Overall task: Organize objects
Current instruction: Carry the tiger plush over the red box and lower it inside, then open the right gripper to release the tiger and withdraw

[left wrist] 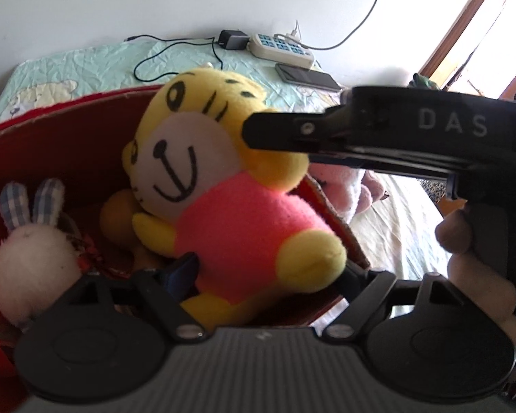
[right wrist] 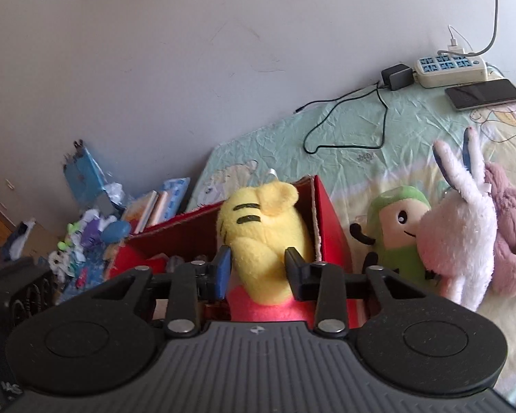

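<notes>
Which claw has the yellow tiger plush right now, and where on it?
The right claw pinches the yellow tiger plush at the back of its head. The left claw straddles its lower body; contact cannot be told.

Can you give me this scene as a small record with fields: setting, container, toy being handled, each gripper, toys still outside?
setting: bed by a wall
container: red box, white bunny inside
toy handled: yellow tiger plush, over the box
left gripper: fingers either side of the plush body; contact unclear
right gripper: jaws around the plush head; contact unclear
outside: green plush, pink-white rabbit
</notes>
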{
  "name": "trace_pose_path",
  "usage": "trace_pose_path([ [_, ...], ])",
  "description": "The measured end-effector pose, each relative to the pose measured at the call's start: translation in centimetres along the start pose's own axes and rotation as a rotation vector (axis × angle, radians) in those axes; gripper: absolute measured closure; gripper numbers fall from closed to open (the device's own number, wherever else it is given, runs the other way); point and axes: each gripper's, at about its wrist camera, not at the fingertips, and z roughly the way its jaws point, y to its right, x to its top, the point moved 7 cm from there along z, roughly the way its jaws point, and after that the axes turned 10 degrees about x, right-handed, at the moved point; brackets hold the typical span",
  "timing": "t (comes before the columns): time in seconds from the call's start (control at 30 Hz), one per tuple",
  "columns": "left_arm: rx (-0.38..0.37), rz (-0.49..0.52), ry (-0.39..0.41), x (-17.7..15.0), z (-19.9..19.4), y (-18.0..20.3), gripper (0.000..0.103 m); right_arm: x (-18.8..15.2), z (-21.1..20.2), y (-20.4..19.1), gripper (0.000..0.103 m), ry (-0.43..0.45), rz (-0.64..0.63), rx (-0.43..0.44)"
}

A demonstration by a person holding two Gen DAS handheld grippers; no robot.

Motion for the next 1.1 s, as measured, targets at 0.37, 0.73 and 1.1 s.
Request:
trace_pose_path([
  [0.37, 0.048, 0.026, 0.028, -0.1, -1.3, 0.2, 0.020, -0.7, 0.4, 1.7, 0.074, -0.026, 0.028, -0.037],
  [0.73, 0.070, 0.007, 0.079, -0.9, -3.6, 0.0, 0.018, -1.1, 0.2, 1.7, 0.077, -0.024, 0.029, -0.037],
  [1.1, 0.145, -0.074, 0.055, -1.6, -4.3, -1.3, 0.018, -1.9, -1.8, 1.1, 0.075, -0.009, 0.033, -0.023],
])
